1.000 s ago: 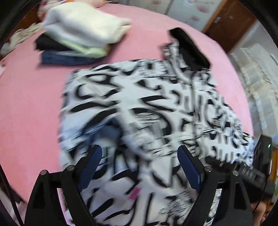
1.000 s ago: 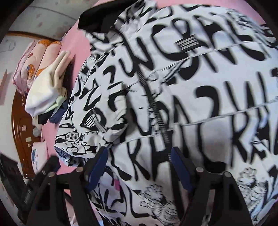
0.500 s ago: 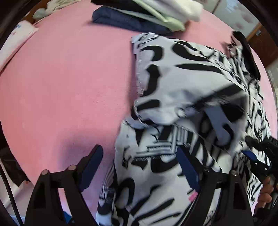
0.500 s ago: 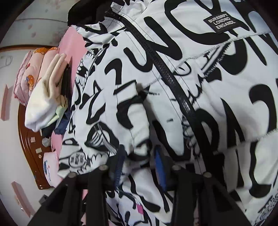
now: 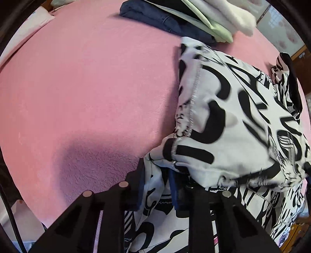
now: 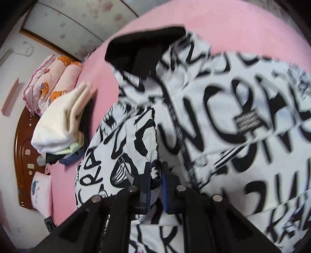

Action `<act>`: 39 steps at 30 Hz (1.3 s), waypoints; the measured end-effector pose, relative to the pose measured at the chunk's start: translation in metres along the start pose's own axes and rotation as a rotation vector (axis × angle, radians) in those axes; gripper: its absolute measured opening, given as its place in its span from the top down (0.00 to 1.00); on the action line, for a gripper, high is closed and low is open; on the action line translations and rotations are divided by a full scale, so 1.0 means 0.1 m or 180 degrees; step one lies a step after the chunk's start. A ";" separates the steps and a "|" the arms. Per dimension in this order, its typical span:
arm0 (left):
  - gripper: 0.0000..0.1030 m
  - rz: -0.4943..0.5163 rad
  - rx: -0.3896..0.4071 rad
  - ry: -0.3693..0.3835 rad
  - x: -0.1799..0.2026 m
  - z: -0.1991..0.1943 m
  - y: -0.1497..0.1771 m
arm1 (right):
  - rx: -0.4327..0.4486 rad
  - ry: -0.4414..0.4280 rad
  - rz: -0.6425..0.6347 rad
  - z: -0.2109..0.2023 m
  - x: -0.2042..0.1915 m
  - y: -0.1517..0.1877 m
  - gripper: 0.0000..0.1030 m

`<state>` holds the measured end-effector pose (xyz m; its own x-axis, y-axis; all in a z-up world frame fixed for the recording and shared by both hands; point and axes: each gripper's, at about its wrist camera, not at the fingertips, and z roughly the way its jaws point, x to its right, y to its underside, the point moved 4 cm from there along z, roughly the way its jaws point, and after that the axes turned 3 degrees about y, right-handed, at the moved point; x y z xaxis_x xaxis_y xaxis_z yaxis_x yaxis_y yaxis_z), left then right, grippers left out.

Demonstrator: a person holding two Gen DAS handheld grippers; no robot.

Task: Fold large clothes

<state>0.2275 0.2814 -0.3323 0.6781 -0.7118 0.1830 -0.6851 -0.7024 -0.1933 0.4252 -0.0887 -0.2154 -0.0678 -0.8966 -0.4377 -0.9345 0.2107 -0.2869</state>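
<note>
A large white jacket (image 5: 233,120) with black lettering lies on a pink bed (image 5: 87,87). My left gripper (image 5: 156,175) is shut on the jacket's lower left edge, under a folded-over flap. In the right wrist view the jacket (image 6: 243,126) fills the frame, with its black collar (image 6: 143,48) at the far end and a black zip down the middle. My right gripper (image 6: 156,171) is shut on a fold of the jacket's cloth left of the zip.
A pile of folded clothes (image 5: 194,17) sits at the far side of the bed, also in the right wrist view (image 6: 62,124). Pink pillows (image 6: 48,87) and a wooden headboard (image 6: 21,155) lie beyond it. Bare pink bed (image 5: 77,97) stretches left of the jacket.
Both grippers were open a second ago and have closed on the jacket. The left gripper moved to the jacket's left edge; the right one closed half a second ago and has lifted cloth.
</note>
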 end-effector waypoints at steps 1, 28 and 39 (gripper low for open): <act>0.85 -0.0012 -0.0010 0.0004 -0.01 0.00 0.01 | 0.0059 0.0044 -0.0018 -0.06 0.03 -0.01 0.92; 0.87 0.0220 -0.0134 -0.0221 0.25 0.19 0.06 | 0.0081 0.1072 0.0094 0.07 0.91 0.39 0.92; 0.87 0.0404 -0.0087 -0.0222 0.27 0.01 0.15 | -0.0069 0.0960 0.0175 0.10 1.03 0.32 0.85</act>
<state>0.2359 0.2523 -0.3310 0.6018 -0.7935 0.0910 -0.7728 -0.6073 -0.1843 0.3919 -0.1705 -0.2782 -0.2159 -0.9600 -0.1785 -0.9336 0.2565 -0.2502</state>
